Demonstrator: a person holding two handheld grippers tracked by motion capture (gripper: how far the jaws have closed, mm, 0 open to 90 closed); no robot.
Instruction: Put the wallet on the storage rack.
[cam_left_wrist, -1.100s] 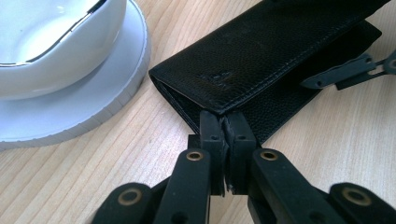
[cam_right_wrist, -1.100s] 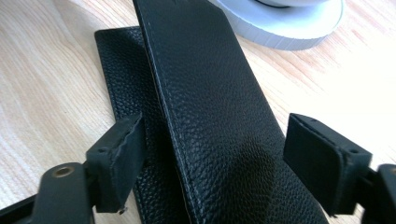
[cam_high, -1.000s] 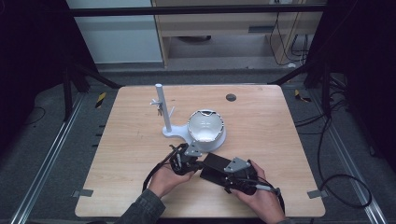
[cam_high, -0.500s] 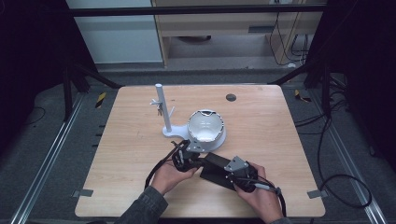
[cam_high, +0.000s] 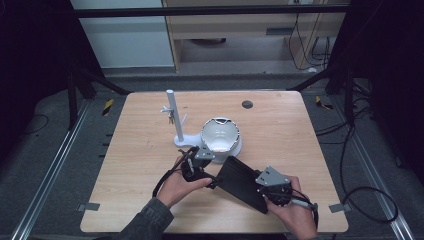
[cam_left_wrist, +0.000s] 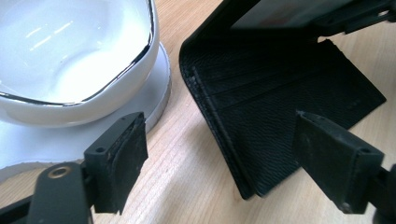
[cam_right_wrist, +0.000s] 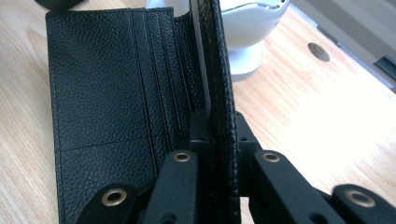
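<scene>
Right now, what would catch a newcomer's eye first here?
The open black wallet near the table's front edge: the right gripper is shut on its raised flap. The left gripper hovers with fingers apart over the flat half, jaws having just opened. Just behind stands a glossy white bowl, beside a white stand.

text: none readable | labels: none | brands: none | numbers: none | signs: none
</scene>
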